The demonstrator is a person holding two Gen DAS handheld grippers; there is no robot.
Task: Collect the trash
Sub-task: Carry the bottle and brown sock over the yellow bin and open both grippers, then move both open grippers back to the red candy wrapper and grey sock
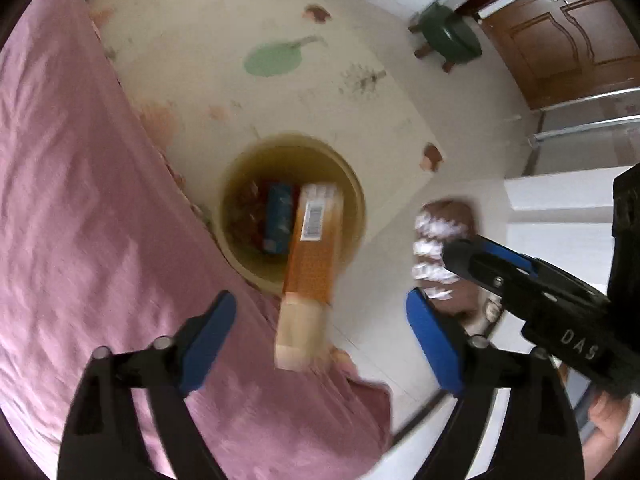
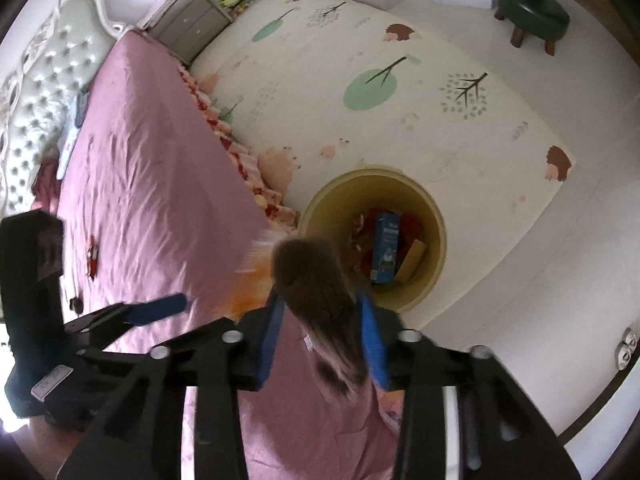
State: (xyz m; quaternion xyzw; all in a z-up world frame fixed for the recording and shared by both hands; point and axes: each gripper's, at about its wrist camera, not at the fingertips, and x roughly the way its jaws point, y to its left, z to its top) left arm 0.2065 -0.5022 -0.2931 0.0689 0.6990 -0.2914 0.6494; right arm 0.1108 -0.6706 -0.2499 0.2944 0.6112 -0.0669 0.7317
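A round yellow bin [image 1: 354, 188] [image 2: 438, 220] stands on the floor beside the bed, with a blue box [image 1: 280, 216] [image 2: 386, 248] and red wrappers inside. My left gripper [image 1: 320, 300] is open wide. A long orange box [image 1: 314, 248] hangs blurred in the air just past its fingertips, over the bin's near rim, touching neither pad. My right gripper [image 2: 320, 298] is over the bed's corner next to the bin. A brown package [image 2: 316, 280] [image 1: 444, 220] with white marks sits blurred between its blue pads, and the jaws stand apart around it.
The bed's pink sheet [image 1: 80, 200] [image 2: 152, 160] fills the left side, with small items [image 2: 93, 256] lying on it. A patterned play mat [image 1: 280, 60] [image 2: 400, 120] covers the floor beyond the bin. A green stool [image 1: 452, 36] [image 2: 532, 12], a nightstand [image 2: 188, 24] and a wooden door [image 1: 568, 40] stand farther off.
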